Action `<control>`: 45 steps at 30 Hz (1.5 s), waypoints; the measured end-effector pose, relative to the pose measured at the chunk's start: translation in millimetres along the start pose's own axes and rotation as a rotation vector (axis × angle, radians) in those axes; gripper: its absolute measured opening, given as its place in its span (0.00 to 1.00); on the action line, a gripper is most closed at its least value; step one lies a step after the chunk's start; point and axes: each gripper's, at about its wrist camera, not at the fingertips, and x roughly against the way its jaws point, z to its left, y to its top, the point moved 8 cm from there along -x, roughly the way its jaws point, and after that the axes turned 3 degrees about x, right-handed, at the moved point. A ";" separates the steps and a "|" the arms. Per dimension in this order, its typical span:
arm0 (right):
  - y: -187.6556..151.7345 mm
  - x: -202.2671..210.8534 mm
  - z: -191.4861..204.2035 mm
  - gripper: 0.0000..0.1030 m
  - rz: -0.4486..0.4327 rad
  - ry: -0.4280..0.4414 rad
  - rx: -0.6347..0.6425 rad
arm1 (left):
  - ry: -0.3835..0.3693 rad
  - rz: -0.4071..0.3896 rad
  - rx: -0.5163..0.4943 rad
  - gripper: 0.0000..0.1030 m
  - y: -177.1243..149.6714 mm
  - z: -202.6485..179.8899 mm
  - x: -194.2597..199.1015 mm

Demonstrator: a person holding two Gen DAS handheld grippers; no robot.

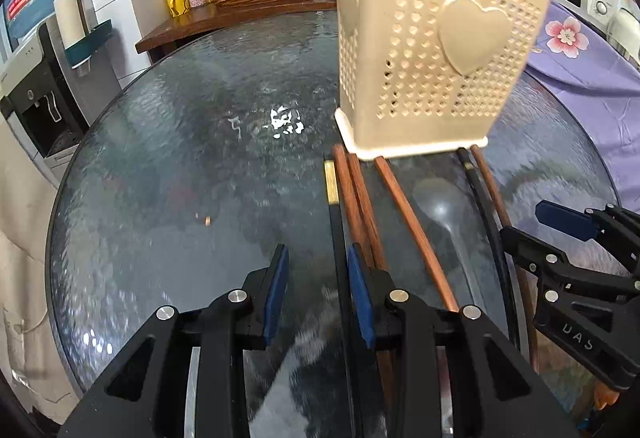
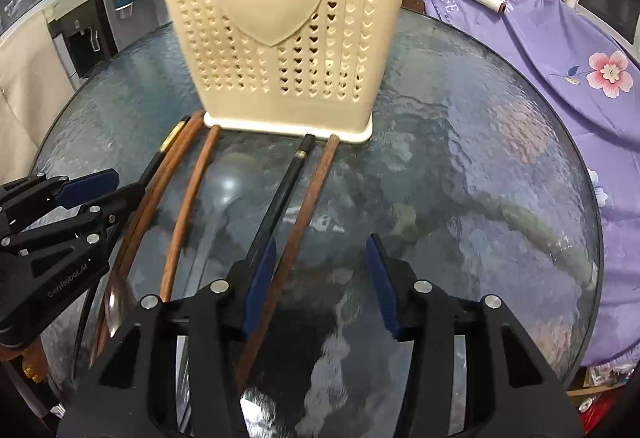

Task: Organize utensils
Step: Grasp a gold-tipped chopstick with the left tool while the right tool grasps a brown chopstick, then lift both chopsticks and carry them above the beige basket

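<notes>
Round glass table (image 1: 160, 141) fills both views; its surface is textured and glossy. A cream perforated holder (image 1: 432, 49), heart-embossed, stands upright in the upper right of the left wrist view and top centre of the right wrist view.

Utensils lie flat in the lower half of each frame, their far ends butted against the holder's base:
- 1 black chopstick with a gold band (image 1: 330, 177), left-most of the row.
- 2 brown wooden chopsticks (image 1: 356, 193) just beside it, touching each other.
- 1 further brown chopstick (image 1: 404, 205) lying alone.
- 1 black chopstick (image 2: 280, 189) and 1 brown chopstick (image 2: 308, 189) side by side at the right of the row.
- A spoon (image 1: 440, 205) (clear or pale; hard to read against the glass) lies between the groups.

Left gripper (image 1: 318, 278): jaws part open, pads not pressing; the black gold-banded chopstick runs between them, along the right-hand pad. Nothing gripped.

Right gripper (image 2: 322, 270): jaws part open, the brown chopstick passing between them, close to the left-hand pad. Nothing gripped.

Handling judgement: chopsticks are light, stiff, thin and likely to roll or skid on glass. Take hold across the shaft near mid-length, 1 stick at a time, clear of neighbours. Holder looks light; it may tip if knocked.
</notes>
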 end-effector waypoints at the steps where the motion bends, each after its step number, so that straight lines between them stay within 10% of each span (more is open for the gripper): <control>1: 3.6 -2.5 -0.6 0.41 0.002 0.002 -0.005 | -0.001 0.001 0.002 0.29 3.8 0.2 -2.6; 15: 42.2 -31.3 -12.8 0.11 -0.011 -0.029 -0.089 | 0.017 0.017 0.005 0.07 37.6 -6.4 -27.6; 25: 42.6 -33.0 -26.3 0.08 -0.023 0.047 -0.133 | -0.011 0.020 0.041 0.07 37.3 -4.4 -26.5; 45: 61.6 133.5 -37.4 0.07 -0.409 0.265 -0.018 | -0.121 -0.360 0.088 0.07 66.5 10.5 137.8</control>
